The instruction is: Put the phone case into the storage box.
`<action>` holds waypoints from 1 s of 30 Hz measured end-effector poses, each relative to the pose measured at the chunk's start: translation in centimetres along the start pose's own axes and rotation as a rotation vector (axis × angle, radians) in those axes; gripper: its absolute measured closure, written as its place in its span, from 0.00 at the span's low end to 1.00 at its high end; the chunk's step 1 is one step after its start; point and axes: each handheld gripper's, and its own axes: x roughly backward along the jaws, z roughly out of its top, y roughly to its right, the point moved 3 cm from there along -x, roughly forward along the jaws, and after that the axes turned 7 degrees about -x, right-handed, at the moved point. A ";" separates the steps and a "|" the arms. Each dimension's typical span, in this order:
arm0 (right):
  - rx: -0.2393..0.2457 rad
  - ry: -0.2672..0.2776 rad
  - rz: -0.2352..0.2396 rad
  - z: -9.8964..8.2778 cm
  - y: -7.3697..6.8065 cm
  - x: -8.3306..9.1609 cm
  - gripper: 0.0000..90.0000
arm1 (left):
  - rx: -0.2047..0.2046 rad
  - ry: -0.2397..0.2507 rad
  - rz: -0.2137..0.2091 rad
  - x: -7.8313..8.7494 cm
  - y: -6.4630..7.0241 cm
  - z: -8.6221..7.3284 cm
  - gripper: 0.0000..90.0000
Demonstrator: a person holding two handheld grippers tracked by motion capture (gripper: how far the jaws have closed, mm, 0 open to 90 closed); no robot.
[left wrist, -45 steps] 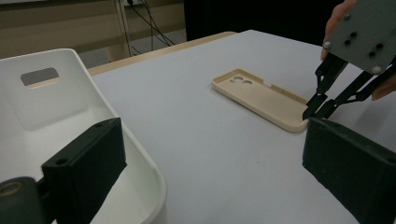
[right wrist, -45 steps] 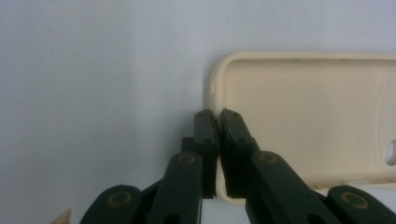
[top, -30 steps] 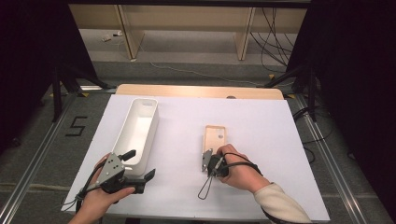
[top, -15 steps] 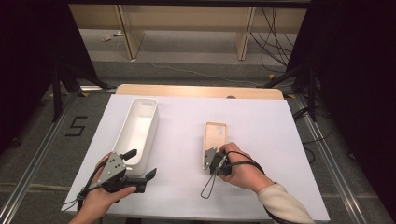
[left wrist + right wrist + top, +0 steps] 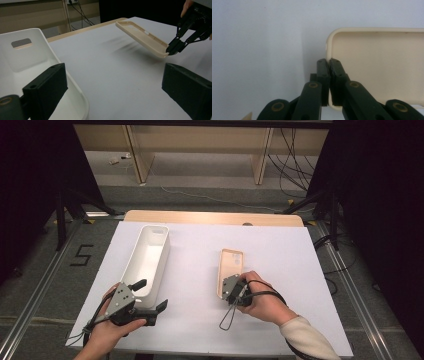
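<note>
At table centre-right, the beige plastic phone case (image 5: 230,271) hung tilted, its 6 o'clock rim pinched by the right gripper (image 5: 173,48). Step judged: lift and carry; next likely toward the empty white oblong plastic bin (image 5: 148,257) at 9 o'clock. Left gripper (image 5: 150,296) spread, idle beside it.

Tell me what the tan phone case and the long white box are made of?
The phone case looks like soft, matte plastic or rubber: thin, with a cut-out hole and no sharp glare, though I can't tell how bendy it is. The white box looks like hard, smooth plastic: rounded moulded corners, a handle slot, a slight sheen.
</note>
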 end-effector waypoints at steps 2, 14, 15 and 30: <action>0.008 0.012 0.003 0.0 0.1 0.1 0.98 | 0.000 0.001 -0.002 0.0 0.0 0.0 0.07; -0.026 0.103 0.000 -0.1 0.0 1.1 0.98 | -0.007 0.002 -0.005 0.4 0.0 -0.1 0.07; -0.026 0.103 0.000 -0.1 0.0 1.1 0.98 | -0.004 0.003 -0.005 0.4 0.0 -0.1 0.07; -0.086 0.285 0.037 0.1 0.1 2.0 0.98 | -0.010 0.006 -0.003 0.4 0.0 -0.1 0.07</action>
